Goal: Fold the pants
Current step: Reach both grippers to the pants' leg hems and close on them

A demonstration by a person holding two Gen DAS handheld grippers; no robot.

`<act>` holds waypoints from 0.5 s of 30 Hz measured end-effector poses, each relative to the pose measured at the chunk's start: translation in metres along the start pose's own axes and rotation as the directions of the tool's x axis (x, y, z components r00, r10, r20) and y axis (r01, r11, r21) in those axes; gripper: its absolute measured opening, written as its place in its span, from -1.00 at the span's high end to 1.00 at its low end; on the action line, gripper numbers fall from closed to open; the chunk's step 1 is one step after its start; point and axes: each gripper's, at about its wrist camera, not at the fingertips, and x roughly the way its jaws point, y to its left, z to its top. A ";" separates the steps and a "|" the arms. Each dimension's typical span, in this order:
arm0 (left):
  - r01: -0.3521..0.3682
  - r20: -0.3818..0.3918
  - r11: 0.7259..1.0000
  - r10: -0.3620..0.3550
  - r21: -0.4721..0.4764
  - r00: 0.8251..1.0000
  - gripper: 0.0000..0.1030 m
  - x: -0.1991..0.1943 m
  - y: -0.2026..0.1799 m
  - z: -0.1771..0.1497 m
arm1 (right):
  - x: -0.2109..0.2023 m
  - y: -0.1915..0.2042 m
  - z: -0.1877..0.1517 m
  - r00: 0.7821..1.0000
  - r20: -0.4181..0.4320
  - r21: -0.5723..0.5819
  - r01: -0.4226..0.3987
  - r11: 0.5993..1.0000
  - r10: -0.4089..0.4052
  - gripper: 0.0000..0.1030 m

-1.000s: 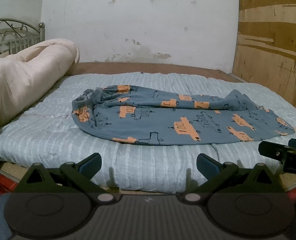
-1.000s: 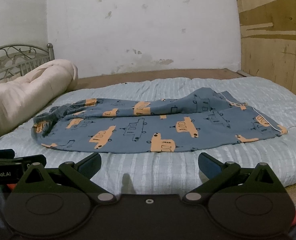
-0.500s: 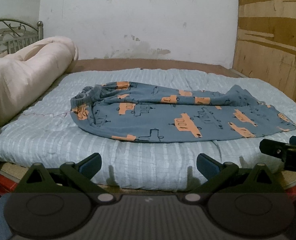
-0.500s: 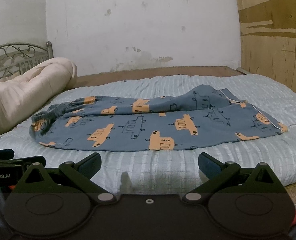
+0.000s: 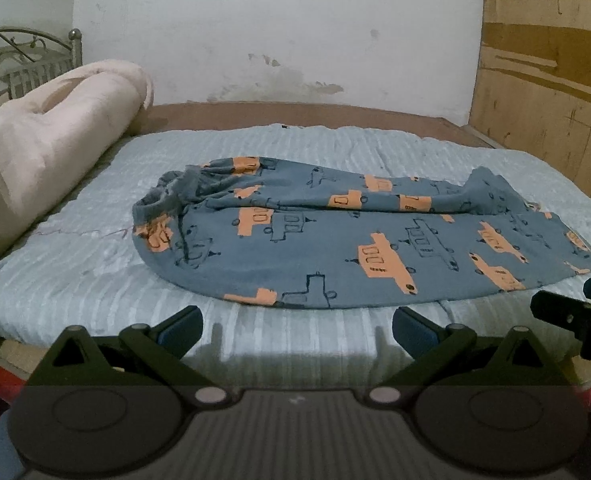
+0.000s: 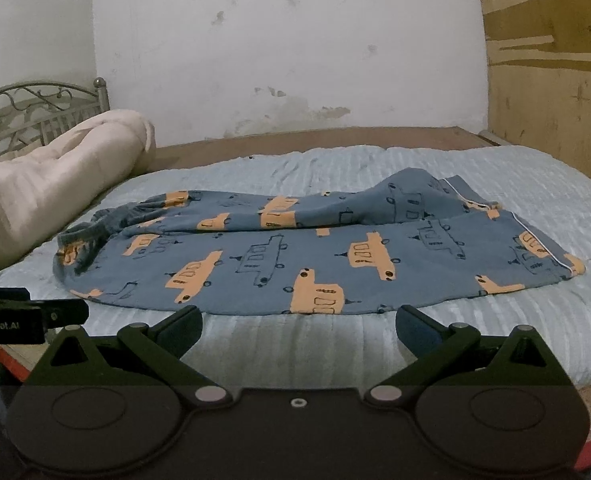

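Pants [image 5: 367, 240]: blue with orange and outlined vehicle prints, lying lengthwise across the middle of the bed, waistband [image 5: 175, 192] bunched toward the left, leg ends [image 6: 551, 256] toward the right; one leg lies rumpled on top of the other.
Left claw [image 5: 297, 326]: spread wide with nothing between its fingers, hovering over the near edge of the bed, just short of the pants.
Right claw [image 6: 298, 326]: likewise wide apart and empty, near the front hem of the pants but not touching them.
Neighbouring claw: each view catches the tip of the other tool at its edge, low on the right in the left view, low on the left in the right view.
Rolled blanket [image 5: 43, 148]: cream-coloured, bulky, along the left side of the bed, well apart from the pants.
In the way: nothing lies between the claws and the pants.
Bed [image 5: 75, 280]: covered in a pale blue ribbed quilt; brown board visible past its far edge.
Headboard [image 6: 35, 108]: curled metal rails behind the blanket.
Room: stained white wall [image 5: 275, 32] at the back, a scuffed plywood panel [image 6: 551, 80] on the right.
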 end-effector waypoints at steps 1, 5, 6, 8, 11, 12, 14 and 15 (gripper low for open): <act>0.005 -0.005 1.000 -0.005 0.000 1.000 -0.99 0.003 0.000 0.002 | 0.002 0.000 0.001 1.000 -0.005 -0.004 0.001 1.000 -0.001 -0.99; 0.024 -0.017 1.000 -0.024 0.003 1.000 -0.99 0.015 0.002 0.010 | 0.012 0.000 0.009 1.000 -0.024 -0.035 -0.011 0.999 0.010 -0.99; 0.026 -0.021 1.000 -0.026 0.005 0.999 -0.99 0.019 0.002 0.013 | 0.015 0.000 0.011 0.999 -0.028 -0.041 -0.016 0.999 0.015 -0.99; 0.030 -0.035 1.000 -0.030 0.008 0.999 -0.99 0.026 0.002 0.019 | 0.022 -0.002 0.018 0.999 -0.035 -0.052 -0.027 0.998 0.025 -0.99; 0.037 -0.043 0.999 -0.036 0.015 0.998 -0.99 0.036 0.003 0.030 | 0.033 -0.004 0.028 0.999 -0.044 -0.057 -0.030 0.998 0.027 -0.99; 0.036 -0.044 0.999 -0.035 0.019 0.998 -0.99 0.039 0.003 0.033 | 0.037 -0.005 0.031 0.999 -0.045 -0.054 -0.033 0.998 0.031 -0.99; 0.034 -0.045 0.999 -0.032 0.028 0.998 -0.99 0.046 0.004 0.039 | 0.045 -0.008 0.036 0.998 -0.051 -0.048 -0.040 0.998 0.038 -0.99; 0.033 -0.046 0.999 -0.032 0.032 0.998 -0.99 0.049 0.005 0.043 | 0.049 -0.008 0.038 0.998 -0.056 -0.047 -0.043 0.998 0.041 -0.99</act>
